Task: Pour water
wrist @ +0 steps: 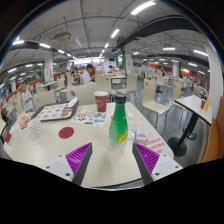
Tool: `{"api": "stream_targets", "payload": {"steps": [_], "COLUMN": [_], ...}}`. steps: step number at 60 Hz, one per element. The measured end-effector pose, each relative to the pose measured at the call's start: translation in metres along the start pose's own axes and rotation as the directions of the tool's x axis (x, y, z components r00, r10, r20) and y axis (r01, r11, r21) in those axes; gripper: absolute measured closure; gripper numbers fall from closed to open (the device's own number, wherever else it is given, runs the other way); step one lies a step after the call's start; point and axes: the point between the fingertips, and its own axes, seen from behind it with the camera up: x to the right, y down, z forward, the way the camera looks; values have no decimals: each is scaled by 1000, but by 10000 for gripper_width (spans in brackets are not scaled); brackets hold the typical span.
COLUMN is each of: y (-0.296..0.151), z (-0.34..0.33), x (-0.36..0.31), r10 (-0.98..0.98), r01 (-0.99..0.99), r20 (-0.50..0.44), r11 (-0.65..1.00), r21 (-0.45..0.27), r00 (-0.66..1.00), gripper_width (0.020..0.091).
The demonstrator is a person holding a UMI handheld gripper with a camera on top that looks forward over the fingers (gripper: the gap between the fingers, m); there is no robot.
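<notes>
Green plastic bottle [118, 122] with a dark cap, upright on the white table [100, 165], just ahead of the gripper [112, 158] and roughly centred on the gap between its fingers. Not touched by either one. Fingers spread wide apart, purple pads [77, 156] facing inward, nothing clamped between them. Just behind the bottle and slightly to its left: a red paper cup [101, 100], upright, close but apart from it. Left of the bottle, flat on the tabletop: a colourful printed sheet [90, 117], then a dark red round disc [66, 132]. Farther left of the bottle, a tray [57, 111] of mixed small items, contents too small to tell. Right of the bottle, beyond the table edge: a pale chair [156, 102], then another table [196, 110]. Far behind the bottle, an open hall with more tables under long ceiling lights [143, 8].
</notes>
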Motion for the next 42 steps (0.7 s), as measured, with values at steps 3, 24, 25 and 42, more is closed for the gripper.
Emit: {"api": "stream_targets", "payload": {"steps": [3,24,25,42], "y": [-1,-32,-33,-34], "z": [25,133,137,140], "x": [14,25,26,5], "r10": [15,20,26,-94], "r01": [-15,-22,-25,102], "r20": [0,8,-3,-66], "r11": [1000,979,977,987], "r21": [19,203,214,123], "r00": [1000,1000,1000,993], "gripper_width": [270,612,619,724]}}
